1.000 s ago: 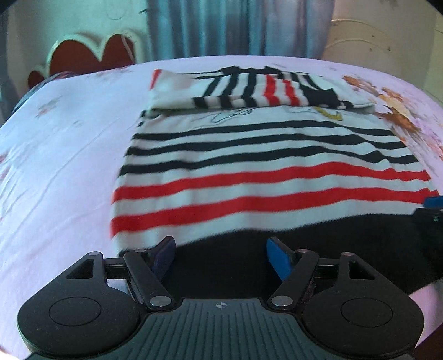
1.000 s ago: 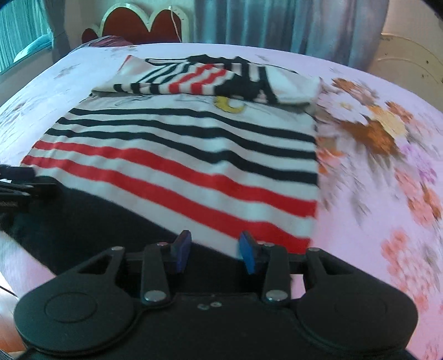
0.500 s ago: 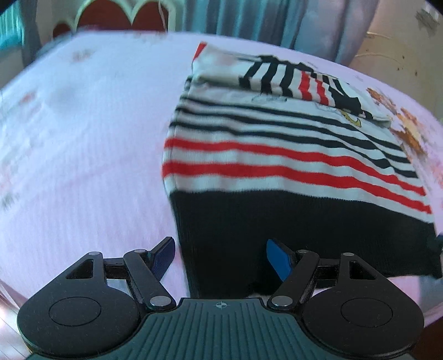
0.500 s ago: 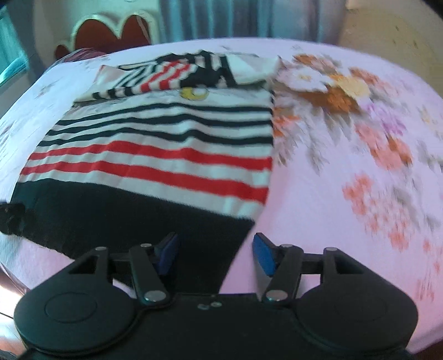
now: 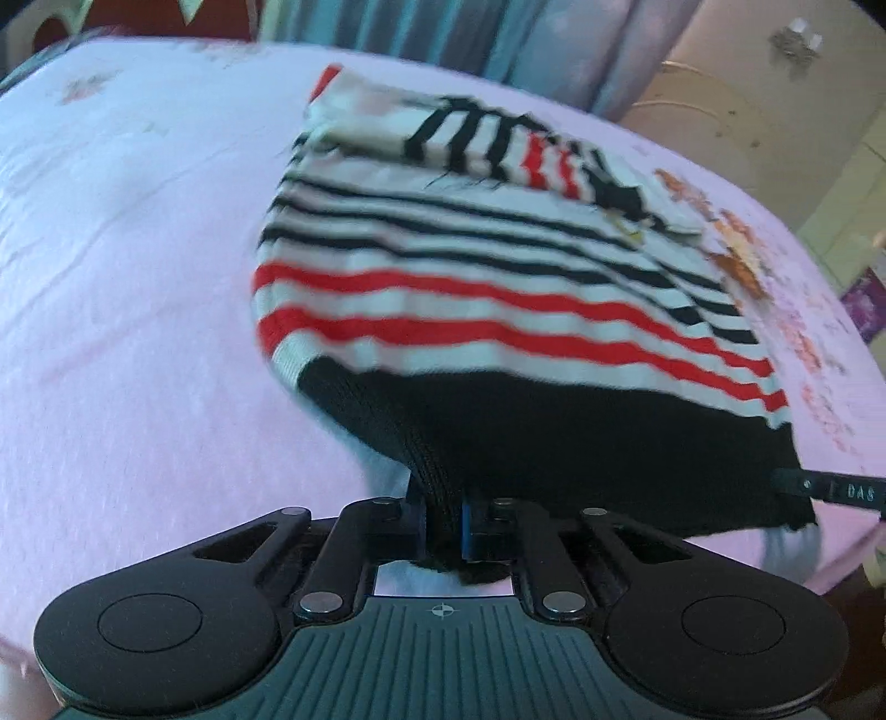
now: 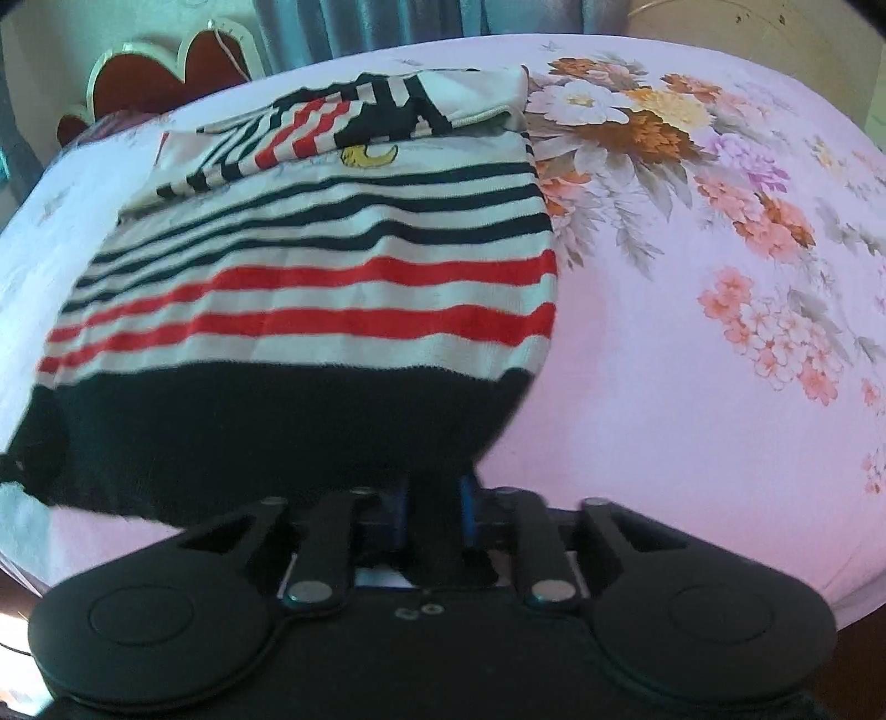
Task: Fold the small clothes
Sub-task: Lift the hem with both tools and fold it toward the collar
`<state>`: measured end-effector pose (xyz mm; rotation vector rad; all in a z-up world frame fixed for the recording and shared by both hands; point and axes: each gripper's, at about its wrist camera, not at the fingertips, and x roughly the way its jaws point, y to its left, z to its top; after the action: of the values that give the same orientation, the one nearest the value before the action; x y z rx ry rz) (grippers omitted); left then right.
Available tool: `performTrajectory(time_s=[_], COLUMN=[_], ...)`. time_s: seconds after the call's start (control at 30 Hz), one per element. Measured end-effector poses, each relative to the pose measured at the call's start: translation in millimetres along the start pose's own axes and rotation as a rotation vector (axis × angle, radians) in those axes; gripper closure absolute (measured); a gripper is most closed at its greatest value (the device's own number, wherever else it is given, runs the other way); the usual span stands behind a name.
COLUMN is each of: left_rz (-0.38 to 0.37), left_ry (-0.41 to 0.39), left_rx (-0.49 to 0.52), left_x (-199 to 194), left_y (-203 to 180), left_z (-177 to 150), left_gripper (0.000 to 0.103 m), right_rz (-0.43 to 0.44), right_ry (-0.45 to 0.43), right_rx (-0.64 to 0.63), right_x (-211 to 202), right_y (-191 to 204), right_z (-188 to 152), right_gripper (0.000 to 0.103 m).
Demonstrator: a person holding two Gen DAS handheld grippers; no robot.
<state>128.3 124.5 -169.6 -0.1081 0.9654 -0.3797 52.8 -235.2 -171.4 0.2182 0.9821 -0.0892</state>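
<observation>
A small sweater point(image 5: 498, 310) with black, white and red stripes and a black hem band lies on a pink bed sheet point(image 5: 122, 277); its sleeves are folded across the far end. It also shows in the right wrist view point(image 6: 321, 288). My left gripper point(image 5: 443, 526) is shut on the near left corner of the black hem, which is lifted. My right gripper point(image 6: 434, 515) is shut on the near right corner of the hem. The right gripper's tip point(image 5: 830, 490) shows at the hem's right end in the left wrist view.
The sheet has a floral print point(image 6: 637, 122) to the right of the sweater. A red scalloped headboard point(image 6: 160, 77) and blue curtains point(image 5: 443, 33) stand at the far end. The bed's near edge lies just below both grippers.
Both grippers were open above the hem; they have moved outward to the hem's corners and shut on the black band, and the near edge has lifted off the sheet.
</observation>
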Motion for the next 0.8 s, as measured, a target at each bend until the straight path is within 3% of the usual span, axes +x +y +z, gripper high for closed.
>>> performTrajectory(time_s=[0.2,0.37,0.6,0.8], left_rz=[-0.067,-0.096,-0.068,-0.003], left_ry=[-0.149,-0.268,-0.358,-0.361], left_rx=[0.072,0.083,0.065,0.027], left_x=[-19,-19,21,85], left_y=[-10,-12,-11,-12], left_z=[34,85,172,254], left_gripper=[0.094,0.094,0.094,0.094], right_rz=[0.093,0.127,0.145,0.173], right_ry=[-0.085,-0.193,-0.315,-0.291], right_rx=[0.087,0.11,0.104,0.179], right_x=[-19,-35,-10,53], right_y=[-3,-2,-10,-26], right_z=[18,53,150,235], right_gripper=[0.093,0.093,0.093,0.093])
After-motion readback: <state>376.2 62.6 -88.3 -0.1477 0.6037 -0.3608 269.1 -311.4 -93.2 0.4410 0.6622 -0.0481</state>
